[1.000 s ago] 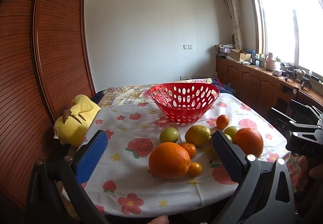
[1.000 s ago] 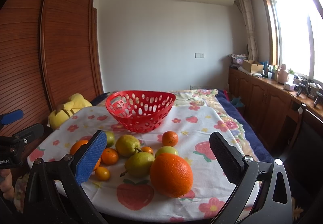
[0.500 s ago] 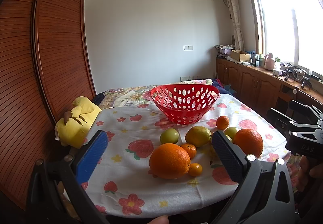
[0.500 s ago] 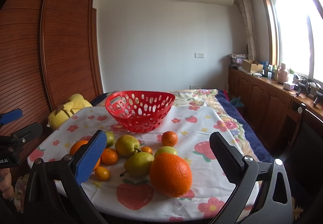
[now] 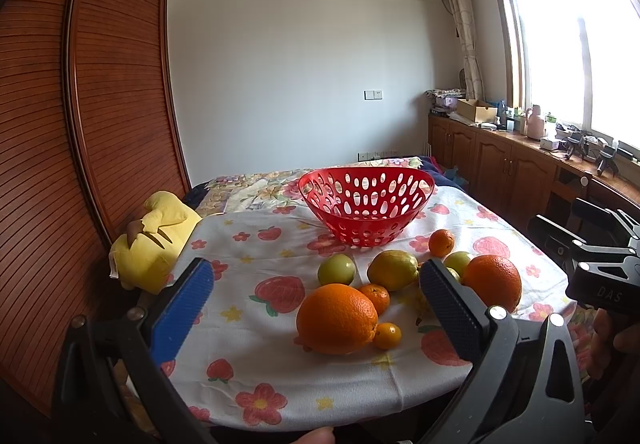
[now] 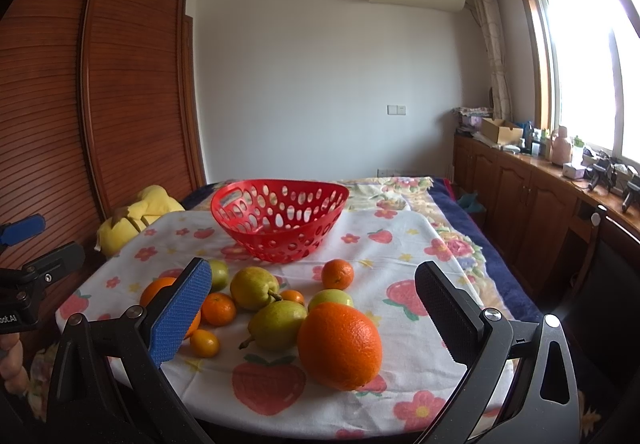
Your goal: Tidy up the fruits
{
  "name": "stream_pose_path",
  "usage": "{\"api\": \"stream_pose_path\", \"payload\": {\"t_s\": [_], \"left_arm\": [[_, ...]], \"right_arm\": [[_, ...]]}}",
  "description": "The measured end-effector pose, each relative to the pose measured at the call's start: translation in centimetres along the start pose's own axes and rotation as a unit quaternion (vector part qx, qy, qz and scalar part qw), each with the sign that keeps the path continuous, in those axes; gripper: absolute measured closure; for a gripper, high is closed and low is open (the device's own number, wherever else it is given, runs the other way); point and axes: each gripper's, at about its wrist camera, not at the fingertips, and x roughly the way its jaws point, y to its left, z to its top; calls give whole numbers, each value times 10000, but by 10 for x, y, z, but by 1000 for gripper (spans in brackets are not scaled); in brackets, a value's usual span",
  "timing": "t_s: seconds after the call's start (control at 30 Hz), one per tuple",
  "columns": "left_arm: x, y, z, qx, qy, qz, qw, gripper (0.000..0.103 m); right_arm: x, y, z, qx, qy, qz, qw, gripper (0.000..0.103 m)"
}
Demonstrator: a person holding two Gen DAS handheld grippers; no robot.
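Observation:
A red perforated basket (image 5: 366, 210) (image 6: 279, 218) stands empty on the flowered tablecloth (image 5: 248, 328). In front of it lie loose fruits: two big oranges (image 5: 337, 318) (image 6: 339, 345), pears (image 6: 278, 323), green apples (image 5: 336, 269) and small tangerines (image 6: 337, 274). My left gripper (image 5: 316, 304) is open and empty, held near the table's front edge with a big orange between its jaws' line of sight. My right gripper (image 6: 314, 304) is open and empty, just before the other big orange.
A yellow plush toy (image 5: 154, 240) lies at the table's left edge beside a wooden slatted wardrobe (image 5: 80, 164). Wooden cabinets (image 6: 532, 204) with clutter run along the right wall under the window. A bed with flowered bedding (image 6: 400, 184) lies behind the table.
Both views have shifted only slightly; the left view has risen a little. The fruits and basket have not moved.

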Motion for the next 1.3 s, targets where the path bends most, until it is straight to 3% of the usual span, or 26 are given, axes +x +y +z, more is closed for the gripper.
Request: {"api": "stream_pose_path", "payload": {"t_s": [0.63,1.3], "left_arm": [[8,3,-7,-19,157,-33,9999,0],[55,17,-49,-218,889,-243,9955,0]], "right_arm": [[1,1,-4,-3,196,48,9998,0],[38,-29,-38,-133,823,-127,9964,0]]}}
